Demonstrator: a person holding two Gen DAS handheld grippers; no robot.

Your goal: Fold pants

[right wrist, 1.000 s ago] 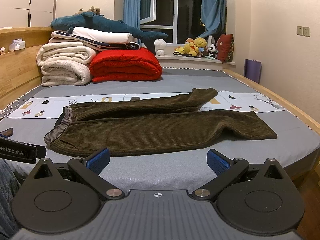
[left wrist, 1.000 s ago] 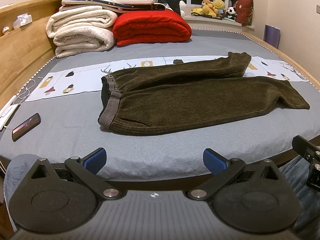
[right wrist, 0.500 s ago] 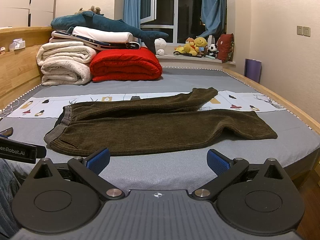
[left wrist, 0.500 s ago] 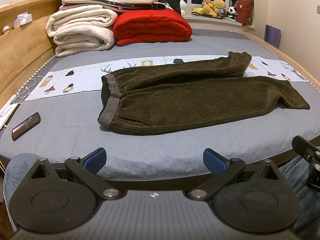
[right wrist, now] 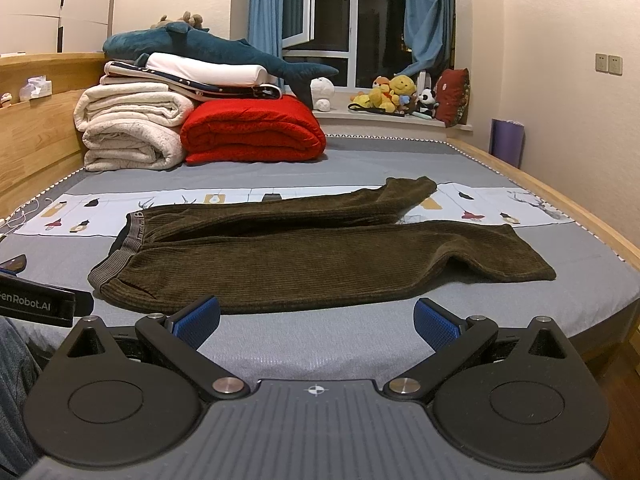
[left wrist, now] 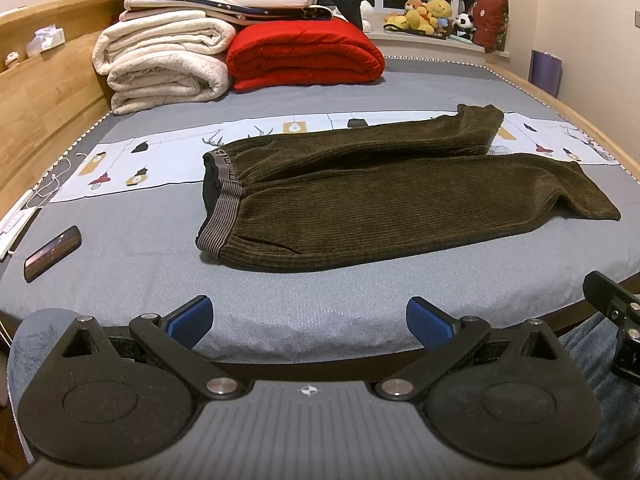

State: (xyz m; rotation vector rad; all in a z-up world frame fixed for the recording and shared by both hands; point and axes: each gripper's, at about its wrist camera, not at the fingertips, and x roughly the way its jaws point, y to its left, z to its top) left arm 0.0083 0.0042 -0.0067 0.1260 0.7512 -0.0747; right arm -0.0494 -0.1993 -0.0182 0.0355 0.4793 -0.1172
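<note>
Across the grey bed [left wrist: 120, 264], brown corduroy pants [left wrist: 400, 208] are lying flat, waistband pointing left, legs running right; the far leg's cuff is overlapping a printed cloth strip [left wrist: 120, 168]. Behind them, folded blankets [right wrist: 132, 128] and a red quilt [right wrist: 252, 132] are partly hiding each other. At the near edge, the left gripper [left wrist: 308, 320] and right gripper [right wrist: 316, 320] are hovering with fingers spread apart, holding nothing. A dark phone [left wrist: 52, 254] is lying left, its screen hard to read.

Brown corduroy pants [left wrist: 384, 196] — flat, unfolded, waistband left
</note>
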